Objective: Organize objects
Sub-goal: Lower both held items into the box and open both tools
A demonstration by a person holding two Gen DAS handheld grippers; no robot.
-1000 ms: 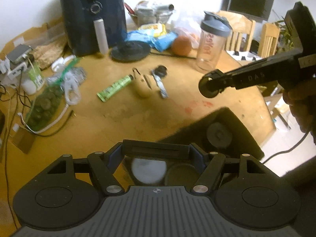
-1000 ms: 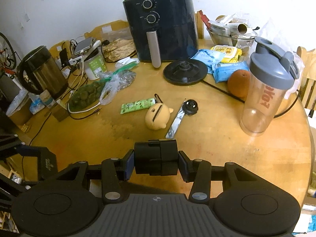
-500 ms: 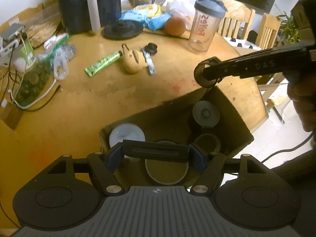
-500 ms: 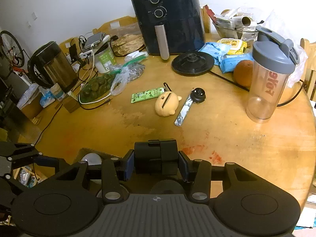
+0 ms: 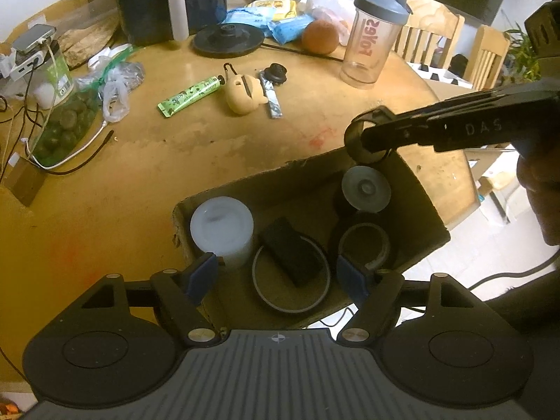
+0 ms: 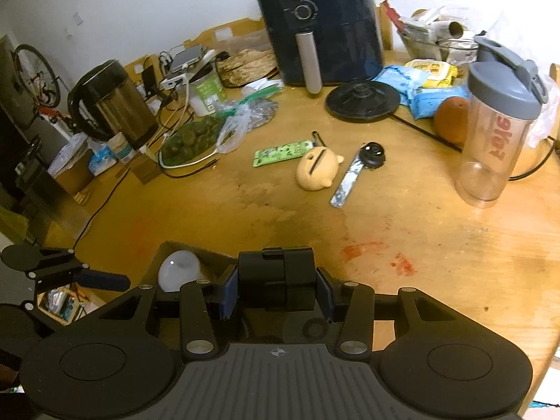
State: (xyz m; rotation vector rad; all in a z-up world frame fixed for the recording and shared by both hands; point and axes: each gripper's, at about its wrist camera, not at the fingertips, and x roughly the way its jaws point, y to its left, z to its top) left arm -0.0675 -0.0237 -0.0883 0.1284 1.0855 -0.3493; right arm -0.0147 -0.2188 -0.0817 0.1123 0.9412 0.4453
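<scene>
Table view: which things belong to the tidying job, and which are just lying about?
Job, likely: cardboard box, white jar inside it, black block in right claw, piggy bank, green packet.
Lying about: air fryer, kettle, shaker bottle, orange.

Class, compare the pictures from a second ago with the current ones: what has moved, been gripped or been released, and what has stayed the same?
The left gripper let go of the flat black block: earlier clamped between its pads, it now lies in the cardboard box, and the jaws are opening with nothing between them. Both views have tipped toward the box. The right gripper still clamps its black block; the things on the table lie unchanged.
</scene>
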